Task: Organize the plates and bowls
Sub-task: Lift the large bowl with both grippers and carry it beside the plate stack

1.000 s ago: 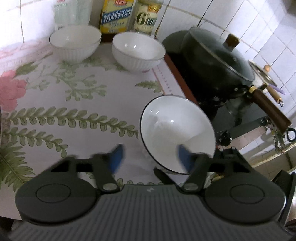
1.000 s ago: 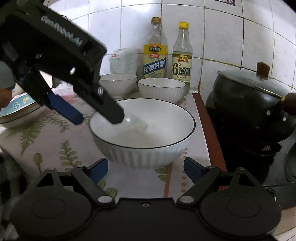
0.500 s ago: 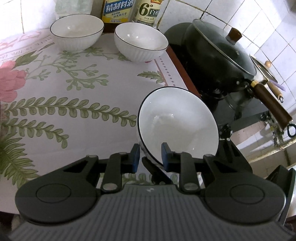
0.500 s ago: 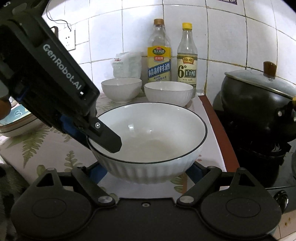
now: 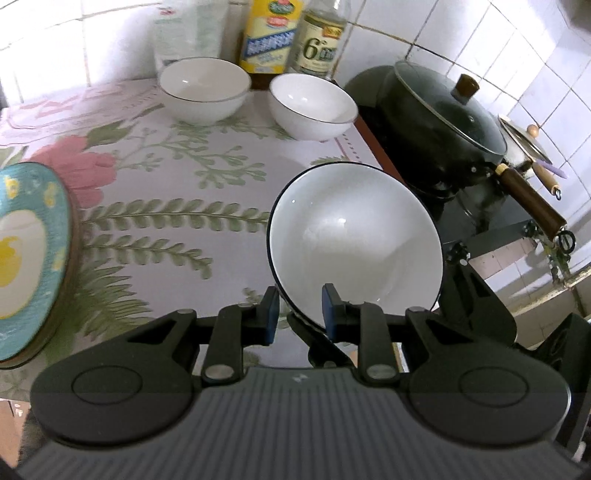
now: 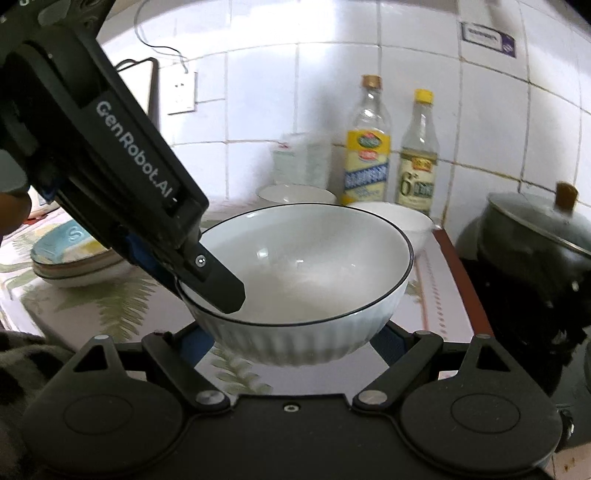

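A large white bowl with a dark rim (image 5: 354, 240) hangs tilted above the floral tablecloth (image 5: 166, 184). My left gripper (image 5: 299, 310) is shut on its near rim, one pad inside and one outside. In the right wrist view the same bowl (image 6: 306, 273) sits between the wide jaws of my right gripper (image 6: 291, 341), whose blue pads lie against its ribbed sides. The left gripper (image 6: 181, 275) comes in from the upper left onto the rim. Two small white bowls (image 5: 205, 88) (image 5: 312, 105) stand at the back. A stack of blue patterned plates (image 6: 74, 254) is on the left.
A lidded black pot (image 5: 443, 122) with a long wooden handle sits on the stove just right of the table edge. Two bottles (image 5: 271, 33) (image 5: 321, 40) and a white bag stand against the tiled wall behind the small bowls.
The left gripper has closed on the bowl's rim. The bowl now sits between the right gripper's fingers and has risen off the cloth. Both hands moved together, and the blue plate has come into the left view.
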### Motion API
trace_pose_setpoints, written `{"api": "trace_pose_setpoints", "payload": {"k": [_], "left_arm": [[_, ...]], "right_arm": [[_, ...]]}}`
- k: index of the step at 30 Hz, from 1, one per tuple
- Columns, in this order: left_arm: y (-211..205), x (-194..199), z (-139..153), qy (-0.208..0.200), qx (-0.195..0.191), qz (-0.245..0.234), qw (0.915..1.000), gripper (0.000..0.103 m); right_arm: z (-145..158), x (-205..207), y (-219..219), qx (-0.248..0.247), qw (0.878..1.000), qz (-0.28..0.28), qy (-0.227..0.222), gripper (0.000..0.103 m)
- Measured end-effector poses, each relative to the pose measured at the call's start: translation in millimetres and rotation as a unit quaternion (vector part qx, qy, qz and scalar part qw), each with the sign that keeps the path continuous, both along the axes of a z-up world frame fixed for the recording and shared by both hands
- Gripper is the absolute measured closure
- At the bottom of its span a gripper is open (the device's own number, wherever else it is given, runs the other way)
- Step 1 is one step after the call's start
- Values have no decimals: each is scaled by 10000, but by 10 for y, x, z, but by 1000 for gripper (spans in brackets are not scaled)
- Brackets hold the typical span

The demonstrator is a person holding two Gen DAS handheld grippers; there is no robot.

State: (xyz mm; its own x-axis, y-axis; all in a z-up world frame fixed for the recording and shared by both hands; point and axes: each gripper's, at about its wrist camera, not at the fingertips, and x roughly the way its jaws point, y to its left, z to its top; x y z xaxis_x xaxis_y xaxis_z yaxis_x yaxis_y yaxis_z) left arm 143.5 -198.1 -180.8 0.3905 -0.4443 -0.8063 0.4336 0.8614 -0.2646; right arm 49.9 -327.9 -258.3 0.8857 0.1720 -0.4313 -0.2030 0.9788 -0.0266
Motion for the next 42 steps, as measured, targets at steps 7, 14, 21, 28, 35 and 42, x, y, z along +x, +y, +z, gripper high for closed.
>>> {"api": "trace_pose_setpoints", "payload": {"k": [7,14,21,28,35,42], "left_arm": [[309,2,98,-143,95,137,9998,80],[498,104,95,-155,84,328,9993,80],[635,237,-64,-71,89,596,9982,80],[773,408,-217,77,47,893,9960,80],[867,537,-408,366,-39,965,9946,80],[934,567,-494,592,-248,1012,9928,80]], "right_arm": [[85,83,277,16,9997,219,-61,10],[96,244,442,35,9993,357,-31,10],[24,473,554,10,9981,581,190,10],[-75,694,674,33,9968,698,382,11],[-200,851,719,-18,9942,864,642,11],[-280,864,721,85,9938,836,728,11]]}}
